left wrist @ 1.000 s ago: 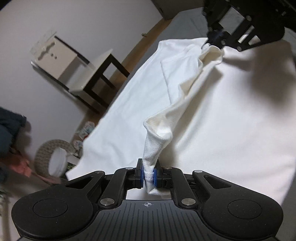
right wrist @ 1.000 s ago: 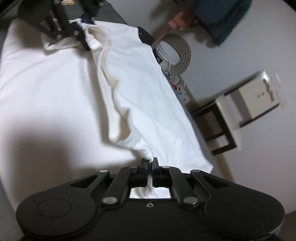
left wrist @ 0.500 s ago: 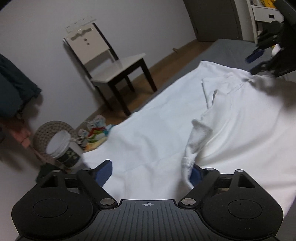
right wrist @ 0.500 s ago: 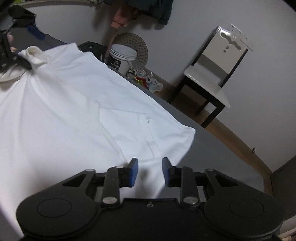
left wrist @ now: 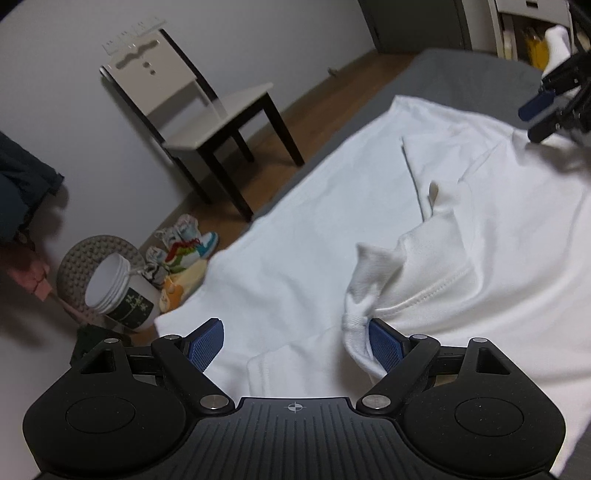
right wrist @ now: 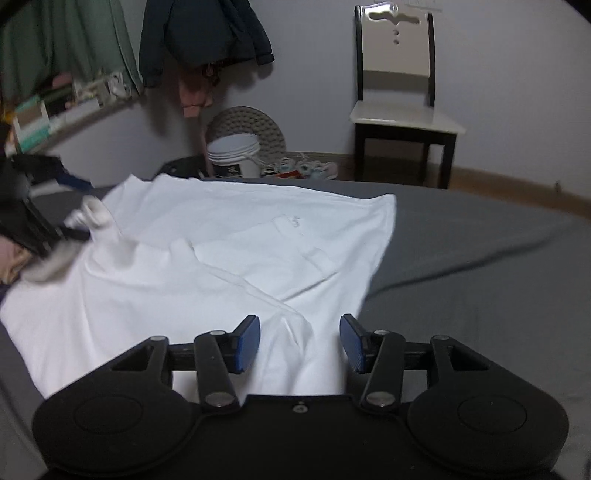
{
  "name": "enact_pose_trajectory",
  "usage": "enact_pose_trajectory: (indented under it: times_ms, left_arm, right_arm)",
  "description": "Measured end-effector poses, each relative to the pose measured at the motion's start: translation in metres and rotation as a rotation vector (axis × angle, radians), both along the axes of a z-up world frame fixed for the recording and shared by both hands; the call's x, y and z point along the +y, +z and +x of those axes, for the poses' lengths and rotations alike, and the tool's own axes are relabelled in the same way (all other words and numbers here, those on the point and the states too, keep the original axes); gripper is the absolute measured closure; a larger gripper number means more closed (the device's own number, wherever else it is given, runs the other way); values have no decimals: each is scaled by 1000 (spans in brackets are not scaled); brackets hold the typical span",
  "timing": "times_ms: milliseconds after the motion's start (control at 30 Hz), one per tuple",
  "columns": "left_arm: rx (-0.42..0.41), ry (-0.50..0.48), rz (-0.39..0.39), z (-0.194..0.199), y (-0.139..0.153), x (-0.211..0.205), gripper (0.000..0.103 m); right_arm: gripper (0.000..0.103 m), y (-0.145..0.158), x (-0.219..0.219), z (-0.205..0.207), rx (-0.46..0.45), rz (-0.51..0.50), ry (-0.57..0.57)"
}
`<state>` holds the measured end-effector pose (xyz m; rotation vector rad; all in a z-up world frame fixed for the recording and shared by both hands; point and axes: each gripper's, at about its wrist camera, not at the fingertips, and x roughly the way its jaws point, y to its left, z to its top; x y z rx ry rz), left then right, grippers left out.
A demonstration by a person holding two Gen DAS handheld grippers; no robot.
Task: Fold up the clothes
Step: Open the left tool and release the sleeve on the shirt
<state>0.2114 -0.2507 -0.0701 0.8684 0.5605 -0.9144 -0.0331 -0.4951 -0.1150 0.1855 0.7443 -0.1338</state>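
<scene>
A white shirt (left wrist: 303, 236) lies spread on a grey bed (left wrist: 461, 77), with one side folded over itself. My left gripper (left wrist: 295, 341) is open; a bunched bit of the shirt's edge (left wrist: 364, 288) still rests against its right finger pad. In the right wrist view the same shirt (right wrist: 207, 236) lies flat, and my right gripper (right wrist: 299, 343) is open just above its near corner, nothing pinched. The right gripper (left wrist: 550, 107) shows at the far right of the left view. The left gripper (right wrist: 40, 225) appears blurred at the left edge.
A chair (right wrist: 399, 110) with a white seat stands by the wall past the bed (right wrist: 480, 258). On the floor are a white bucket (right wrist: 234, 155), a round woven basket (right wrist: 251, 122) and small shoes (right wrist: 303, 170). Dark clothes (right wrist: 199, 33) hang on the wall.
Both grippers, shut on the lifted shirt edge a second ago, have opened. The fold now lies on the shirt, and both grippers have drawn back from it.
</scene>
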Motion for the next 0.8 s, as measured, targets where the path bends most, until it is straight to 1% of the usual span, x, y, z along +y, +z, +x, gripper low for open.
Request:
enact_pose_trajectory:
  times_ms: [67, 133, 167, 200, 267, 333, 400, 533, 600, 667, 733, 767, 800]
  left_arm:
    - [30, 16, 4, 5, -7, -3, 18]
    - [58, 30, -3, 8, -12, -2, 18]
    - [68, 33, -5, 10, -13, 0, 18]
    - [74, 35, -9, 11, -14, 2, 18]
    - [88, 37, -15, 13, -13, 7, 18]
    - [101, 29, -23, 18, -8, 13, 18]
    - [114, 30, -35, 24, 0, 20, 18]
    - [138, 100, -66, 44, 18, 35, 18]
    - [97, 161, -61, 51, 28, 47, 18]
    - [91, 189, -85, 54, 36, 61, 18]
    - [104, 174, -124, 47, 40, 76, 18]
    - [116, 152, -135, 41, 40, 82, 18]
    - [126, 130, -142, 35, 39, 88, 18]
  right_arm:
    - [57, -4, -2, 11, 25, 14, 20]
    - [72, -10, -2, 22, 45, 36, 32]
    - [88, -13, -2, 27, 54, 60, 36]
    - [91, -15, -4, 28, 56, 83, 28]
    - [93, -16, -8, 26, 47, 108, -12]
    - [93, -15, -14, 19, 40, 107, -67]
    - [93, -17, -19, 13, 44, 112, -85]
    - [93, -20, -16, 9, 43, 102, -84]
    - [93, -20, -14, 8, 46, 93, -85]
    - [93, -19, -12, 6, 48, 83, -83]
    - [92, -16, -10, 3, 48, 65, -77]
    - [90, -14, -9, 2, 47, 57, -72]
    - [87, -11, -8, 0, 42, 47, -66]
